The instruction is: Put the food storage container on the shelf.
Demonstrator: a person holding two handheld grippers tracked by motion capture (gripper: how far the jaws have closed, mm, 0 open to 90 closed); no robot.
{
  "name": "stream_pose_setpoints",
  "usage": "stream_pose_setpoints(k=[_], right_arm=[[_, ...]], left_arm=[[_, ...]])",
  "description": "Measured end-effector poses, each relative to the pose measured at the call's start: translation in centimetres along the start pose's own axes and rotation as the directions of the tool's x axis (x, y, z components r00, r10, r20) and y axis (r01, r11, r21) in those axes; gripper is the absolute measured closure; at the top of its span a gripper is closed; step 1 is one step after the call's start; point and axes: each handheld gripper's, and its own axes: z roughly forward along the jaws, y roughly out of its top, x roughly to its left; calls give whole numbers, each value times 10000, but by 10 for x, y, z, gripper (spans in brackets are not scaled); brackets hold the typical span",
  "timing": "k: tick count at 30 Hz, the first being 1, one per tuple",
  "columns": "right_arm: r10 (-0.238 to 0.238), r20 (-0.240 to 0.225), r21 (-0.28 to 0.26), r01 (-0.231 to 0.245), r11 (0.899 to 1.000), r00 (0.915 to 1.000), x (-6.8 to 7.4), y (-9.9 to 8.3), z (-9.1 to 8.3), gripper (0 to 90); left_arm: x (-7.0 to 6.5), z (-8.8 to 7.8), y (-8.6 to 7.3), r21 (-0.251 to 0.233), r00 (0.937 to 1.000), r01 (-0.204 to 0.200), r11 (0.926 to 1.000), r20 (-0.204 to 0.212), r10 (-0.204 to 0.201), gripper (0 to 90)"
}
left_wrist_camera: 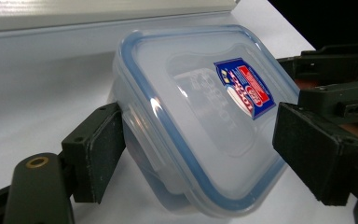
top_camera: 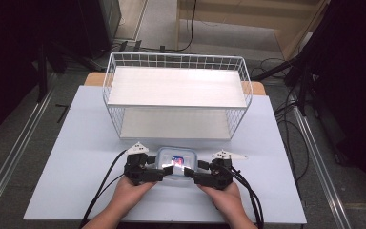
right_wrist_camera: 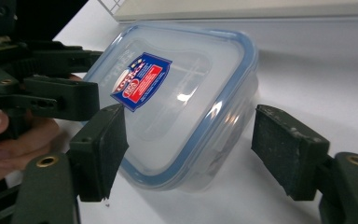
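Resting on the near middle of the pale table (top_camera: 76, 143), the clear plastic container (top_camera: 176, 164) sat flat on its base with its blue-rimmed lid (left_wrist_camera: 200, 116) facing up. It lay just in front of the white wire basket (top_camera: 176, 95), which stood at the far middle of the table with a white shelf board (top_camera: 176, 86) inside it. The high view did not settle which way the container's long axis ran, as both grippers covered its sides. A red and blue label (left_wrist_camera: 244, 87) sat on the lid, toward the middle.

The left gripper (top_camera: 167, 168) came in from the container's left side, and the right gripper (top_camera: 187, 171) from its right side, their tips close together over the near part of the lid. In the left gripper view its jaws were spread around a corner of the container; the one pad (left_wrist_camera: 100, 149) lay against the container's wall, the other (left_wrist_camera: 314, 149) stood just clear of the rim. In the right gripper view its jaws were also spread about a corner, the one pad (right_wrist_camera: 105, 149) overlapping the lid's edge, contact not determinable, the other (right_wrist_camera: 286, 149) standing apart from the wall. Neither pair pinched the container.
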Motion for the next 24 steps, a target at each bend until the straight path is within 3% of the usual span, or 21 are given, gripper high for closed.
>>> stream_pose_setpoints(k=[2,8,11,19,23,24], right_arm=[[195,-280,67,-194,9998,9994,0,-1,1,296],[439,-353,112,-436,9990,9984,-1,-3,-2,341],[356,-353,76,-354,9993,9987,-1,-3,-5,388],[284,-355,-109,-288,9995,9990,1,-6,-9,453],[72,-421,-172,-80,9998,9991,3,-11,-12,492],[9,-413,-152,-15,9999,9991,4,-12,-12,498]], left_arm=[[0,-1,0,48,10000,-43,10000,9,43,177],[-1,-2,0,105,10000,-2,9999,-7,2,191],[-4,-5,-1,29,9996,-147,9999,-223,148,208],[-6,-13,-5,-89,9989,-374,9993,-291,371,290],[-11,-22,-10,-120,9960,-791,9968,-427,786,328],[-10,-26,-12,-193,9972,-686,9975,-323,680,359]])
